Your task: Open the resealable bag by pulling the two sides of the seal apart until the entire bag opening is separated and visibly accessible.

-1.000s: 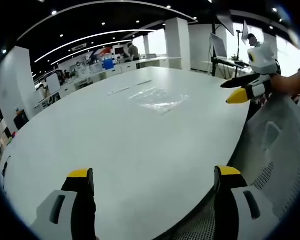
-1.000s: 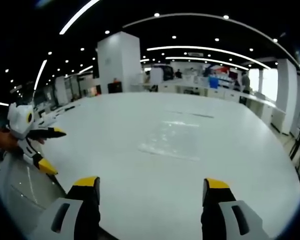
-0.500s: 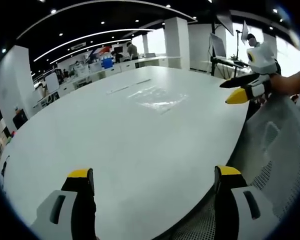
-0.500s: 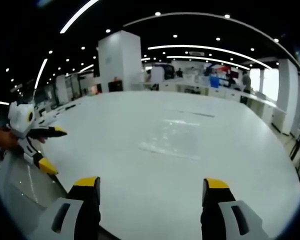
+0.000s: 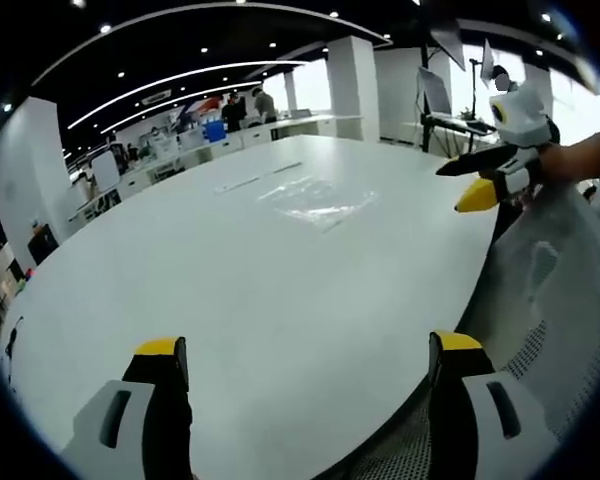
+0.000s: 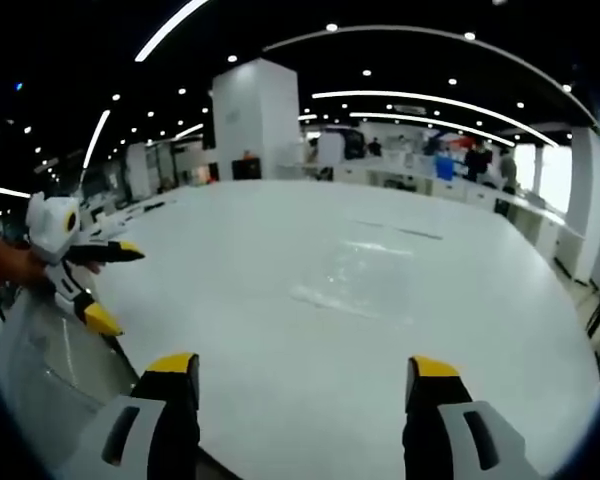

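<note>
resealable bag (image 6: 358, 278) flat on white desk (image 6: 280, 380), sealed, untouched, long axis roughly across both grippers' line | ahead of and well apart from left gripper (image 5: 305, 365) and right gripper (image 6: 298, 385) | both jaws wide, empty | neither gripper clearly nearer

White table (image 5: 280, 290); clear bag (image 5: 315, 198)

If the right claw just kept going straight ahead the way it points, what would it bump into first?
Probably the clear, flat plastic resealable bag lying on the white table. The open right claw aims roughly at it, though it might meet bare tabletop first; depth is unclear.
</note>
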